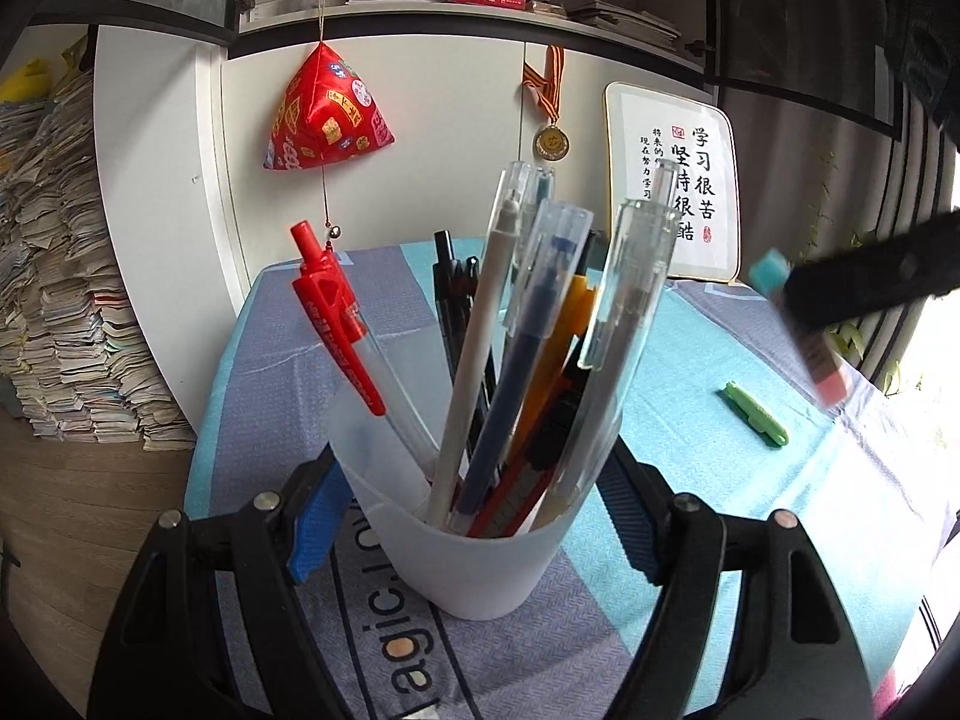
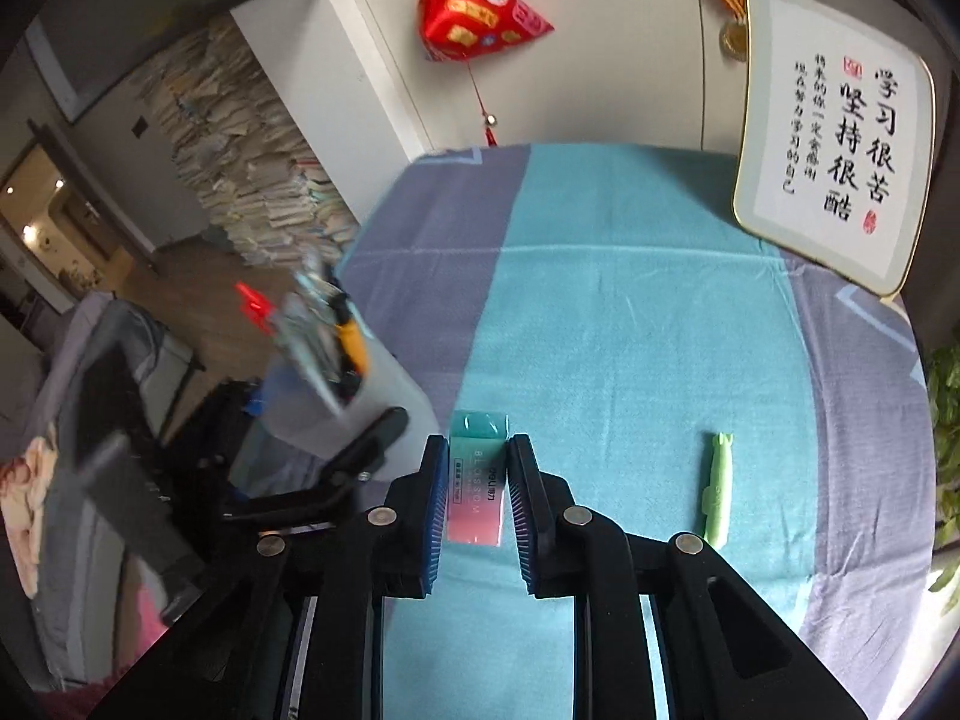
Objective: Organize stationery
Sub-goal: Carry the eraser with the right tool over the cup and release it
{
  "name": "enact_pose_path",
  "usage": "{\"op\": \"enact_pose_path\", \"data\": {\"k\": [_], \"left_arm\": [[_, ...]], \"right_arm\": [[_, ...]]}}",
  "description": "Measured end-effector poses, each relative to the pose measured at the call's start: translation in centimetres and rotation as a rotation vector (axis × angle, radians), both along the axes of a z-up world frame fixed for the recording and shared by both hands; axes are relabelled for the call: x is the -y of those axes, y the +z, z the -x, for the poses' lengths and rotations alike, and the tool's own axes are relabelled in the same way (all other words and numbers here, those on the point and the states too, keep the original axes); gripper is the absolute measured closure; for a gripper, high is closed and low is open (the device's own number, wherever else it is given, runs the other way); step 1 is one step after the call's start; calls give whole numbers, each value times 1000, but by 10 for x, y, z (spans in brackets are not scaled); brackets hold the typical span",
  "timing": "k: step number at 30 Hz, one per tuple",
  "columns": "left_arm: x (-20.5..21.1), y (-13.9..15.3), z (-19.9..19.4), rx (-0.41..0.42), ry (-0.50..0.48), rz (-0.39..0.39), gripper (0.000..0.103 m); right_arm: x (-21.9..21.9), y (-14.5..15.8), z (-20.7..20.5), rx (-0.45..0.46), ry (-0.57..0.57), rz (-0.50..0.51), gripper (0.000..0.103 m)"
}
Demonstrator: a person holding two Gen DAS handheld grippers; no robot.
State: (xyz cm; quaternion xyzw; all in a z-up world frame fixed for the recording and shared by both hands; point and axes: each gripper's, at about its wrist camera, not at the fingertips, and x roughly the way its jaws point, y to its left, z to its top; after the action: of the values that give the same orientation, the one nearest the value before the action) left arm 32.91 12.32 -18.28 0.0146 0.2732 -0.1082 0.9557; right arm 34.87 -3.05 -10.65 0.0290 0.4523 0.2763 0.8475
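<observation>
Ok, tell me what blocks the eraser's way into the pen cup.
The upright pens crowd the frosted white plastic cup's mouth, leaving only a gap at its left. Otherwise nothing visible lies between it and the teal-and-pink sleeved eraser in the right claw.

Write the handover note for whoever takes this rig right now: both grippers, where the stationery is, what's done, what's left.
Left gripper: shut on the frosted pen cup, standing on the tablecloth.
Right gripper: shut on the eraser, held clear of the cloth, right of the cup.
Done: pens stand in the cup; eraser picked up.
Left: put the eraser away, likely in the cup; then the green clip-like item lying loose on the cloth.
</observation>
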Motion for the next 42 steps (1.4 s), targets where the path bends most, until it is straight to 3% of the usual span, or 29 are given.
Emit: {"op": "enact_pose_path", "data": {"k": [4,7,12,17,26,42], "left_arm": [[3,1,1,-2,-31,8,28],[6,1,3,-3,-66,18,28],[15,2,6,-4,-123,17,27],[16,2,4,-9,-125,21,27],[16,2,4,-9,-125,21,27],[14,1,4,-14,-125,20,27]], "right_arm": [[-20,37,8,70,73,-124,82],[-43,45,7,101,110,-142,82],[-61,38,0,100,143,-129,82],[-58,15,-10,48,135,-103,82],[-65,4,-13,26,151,-92,82],[-32,18,-1,79,70,-98,82]]}}
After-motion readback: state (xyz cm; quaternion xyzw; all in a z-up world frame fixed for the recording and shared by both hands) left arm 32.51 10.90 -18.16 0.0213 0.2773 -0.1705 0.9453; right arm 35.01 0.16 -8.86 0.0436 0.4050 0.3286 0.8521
